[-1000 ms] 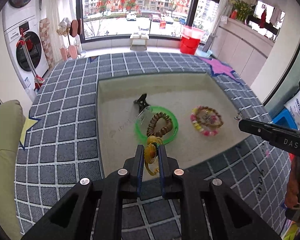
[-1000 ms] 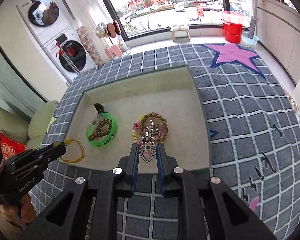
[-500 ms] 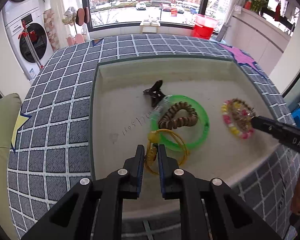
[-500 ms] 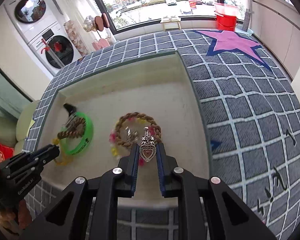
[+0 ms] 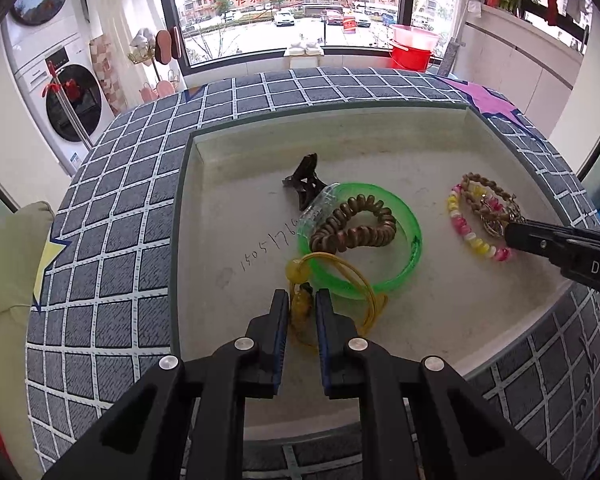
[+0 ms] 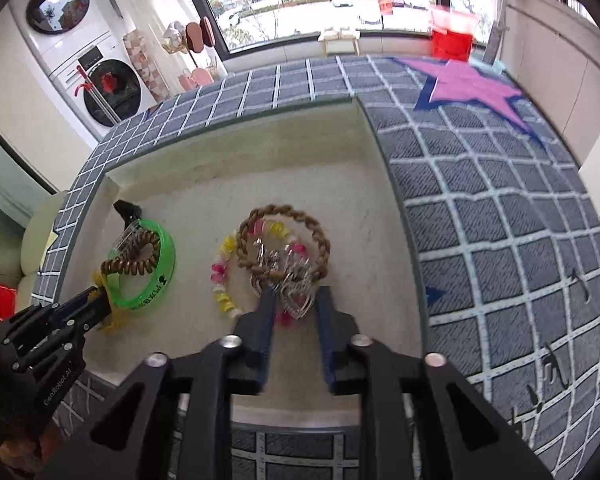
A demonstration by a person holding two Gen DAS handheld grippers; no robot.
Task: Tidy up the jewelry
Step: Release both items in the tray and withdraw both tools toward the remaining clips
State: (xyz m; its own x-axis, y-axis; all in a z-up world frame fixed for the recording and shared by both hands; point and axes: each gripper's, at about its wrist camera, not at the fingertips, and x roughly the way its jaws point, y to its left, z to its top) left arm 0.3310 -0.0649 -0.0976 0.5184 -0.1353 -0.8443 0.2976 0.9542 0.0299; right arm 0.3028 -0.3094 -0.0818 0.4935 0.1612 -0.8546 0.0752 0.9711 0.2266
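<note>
A shallow beige tray [image 5: 380, 140] holds the jewelry. My left gripper [image 5: 302, 304] is shut on a yellow cord bracelet [image 5: 352, 276] with an amber bead, low over the tray's near side, its loop draped on a green bangle [image 5: 408, 252]. A brown coil band [image 5: 352, 228] and a black clip [image 5: 306, 180] lie in or by the bangle. My right gripper [image 6: 294, 300] has its jaws parted around a silver heart pendant [image 6: 296, 300], which rests on a braided brown bracelet [image 6: 284, 216] and a pink-yellow bead bracelet [image 6: 220, 276].
The tray sits sunk in a blue grid-pattern cloth [image 5: 120, 208] with a pink star [image 6: 472, 84] at the far right. A washer-dryer stack [image 5: 60, 80] and a red bucket [image 5: 412, 46] stand beyond. A green cushion [image 5: 8, 280] is on the left.
Both grippers moved forward and down into the tray. The yellow cord now lies against the green bangle. The right jaws opened and the heart pendant settled on the bracelets.
</note>
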